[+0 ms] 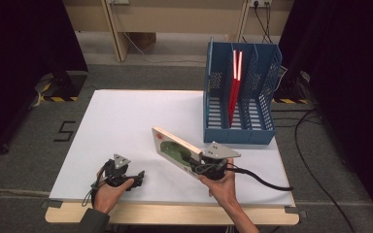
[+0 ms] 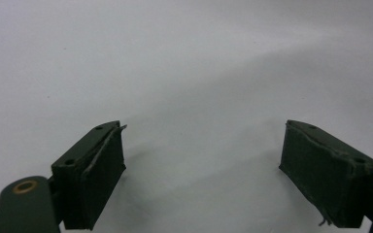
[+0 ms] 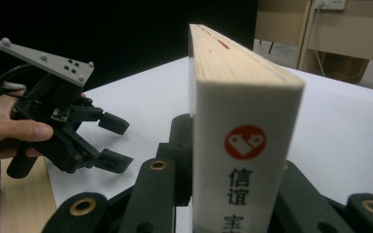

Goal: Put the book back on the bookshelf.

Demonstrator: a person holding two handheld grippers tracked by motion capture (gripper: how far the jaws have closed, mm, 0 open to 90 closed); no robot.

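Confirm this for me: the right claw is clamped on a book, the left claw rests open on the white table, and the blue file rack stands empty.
One thing is off: the blue file rack is not empty. The high view shows a red book standing in its middle slot. The rest holds: the right claw is clamped on the book, and the left claw rests open on the white table.

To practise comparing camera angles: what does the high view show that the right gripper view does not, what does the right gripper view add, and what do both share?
High view alone: the blue file rack holding a red book, and the green cover of the held book.
Right gripper view alone: that book's spine with a red logo and printed characters.
Both: the book clamped in the right gripper, the open, empty left gripper and the white table.
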